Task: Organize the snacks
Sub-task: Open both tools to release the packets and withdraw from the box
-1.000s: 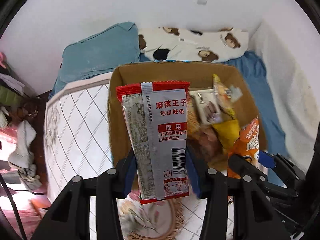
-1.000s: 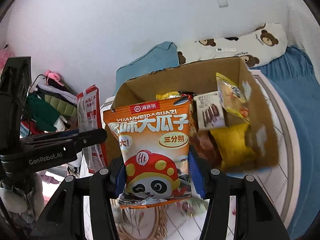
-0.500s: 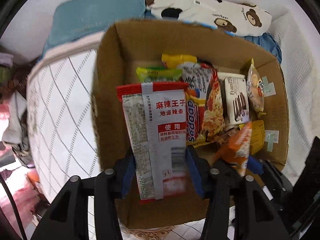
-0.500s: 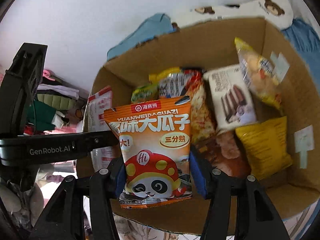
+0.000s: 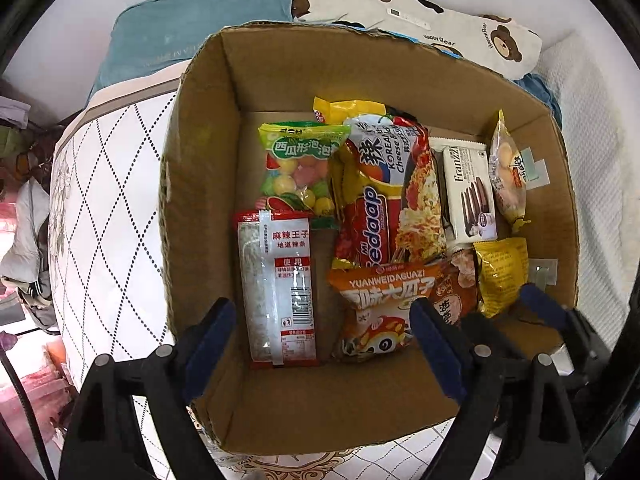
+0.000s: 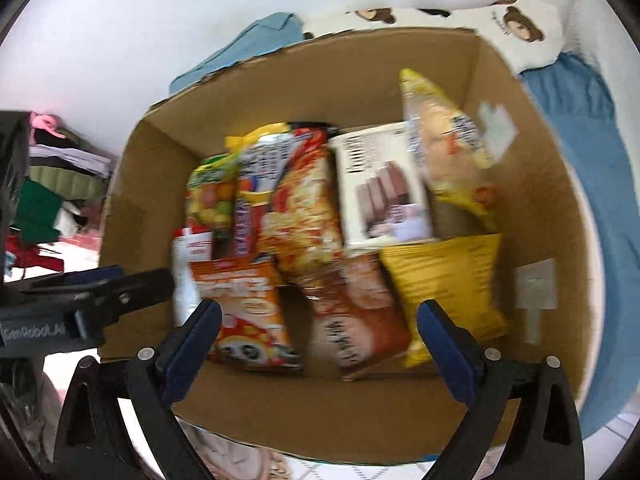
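Observation:
A brown cardboard box (image 5: 200, 184) sits on the bed and holds several snack packs. The red-and-silver spicy strip pack (image 5: 278, 284) lies on the box floor at the left. The orange panda sunflower seed pack (image 5: 380, 304) lies beside it; it also shows in the right wrist view (image 6: 244, 312). My left gripper (image 5: 320, 336) is open and empty above the near part of the box. My right gripper (image 6: 320, 332) is open and empty above the box (image 6: 532, 184). The right wrist view is blurred.
In the box lie a green candy bag (image 5: 300, 168), a red noodle pack (image 5: 392, 196), a white biscuit pack (image 5: 470, 196) and yellow packs (image 5: 502, 272). A teal pillow (image 5: 192, 36) and a bear-print pillow (image 5: 420, 28) lie behind the box. Clutter fills the floor at left.
Both grippers have opened and let go of their packs. The spicy strip pack and the orange seed pack now lie on the box floor. Both views have moved closer over the box.

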`<action>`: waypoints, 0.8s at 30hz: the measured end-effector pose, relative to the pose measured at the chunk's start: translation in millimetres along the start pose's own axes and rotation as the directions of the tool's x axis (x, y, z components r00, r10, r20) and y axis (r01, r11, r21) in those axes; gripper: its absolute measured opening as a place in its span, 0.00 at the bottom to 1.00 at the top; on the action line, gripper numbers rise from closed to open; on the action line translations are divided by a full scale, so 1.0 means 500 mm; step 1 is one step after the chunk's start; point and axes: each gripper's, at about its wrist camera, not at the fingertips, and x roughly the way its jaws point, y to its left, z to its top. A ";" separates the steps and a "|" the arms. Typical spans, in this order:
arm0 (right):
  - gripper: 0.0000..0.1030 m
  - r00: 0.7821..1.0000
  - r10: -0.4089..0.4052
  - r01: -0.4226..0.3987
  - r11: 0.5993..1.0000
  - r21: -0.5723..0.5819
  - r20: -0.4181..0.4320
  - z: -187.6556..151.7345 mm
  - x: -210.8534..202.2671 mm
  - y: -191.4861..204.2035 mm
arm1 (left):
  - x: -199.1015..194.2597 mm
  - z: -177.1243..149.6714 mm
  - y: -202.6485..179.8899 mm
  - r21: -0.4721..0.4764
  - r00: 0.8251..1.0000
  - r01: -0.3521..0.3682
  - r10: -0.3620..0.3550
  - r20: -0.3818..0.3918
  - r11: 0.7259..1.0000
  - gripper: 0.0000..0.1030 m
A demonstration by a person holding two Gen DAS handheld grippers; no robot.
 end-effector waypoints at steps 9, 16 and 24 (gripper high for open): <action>0.97 0.992 -0.109 0.111 0.993 -0.035 0.070 -0.022 -0.060 -0.034 | -0.018 -0.038 -0.012 -0.018 0.993 -0.021 0.023 0.115 1.000 0.86; 0.97 0.980 -0.131 0.141 0.988 -0.056 0.153 -0.055 -0.128 -0.036 | -0.065 -0.086 -0.033 -0.010 0.974 -0.026 0.028 0.227 1.000 0.86; 0.97 0.955 -0.138 0.163 0.984 -0.074 0.262 -0.105 -0.215 -0.031 | -0.134 -0.164 -0.057 0.003 0.934 -0.039 0.035 0.356 0.999 0.86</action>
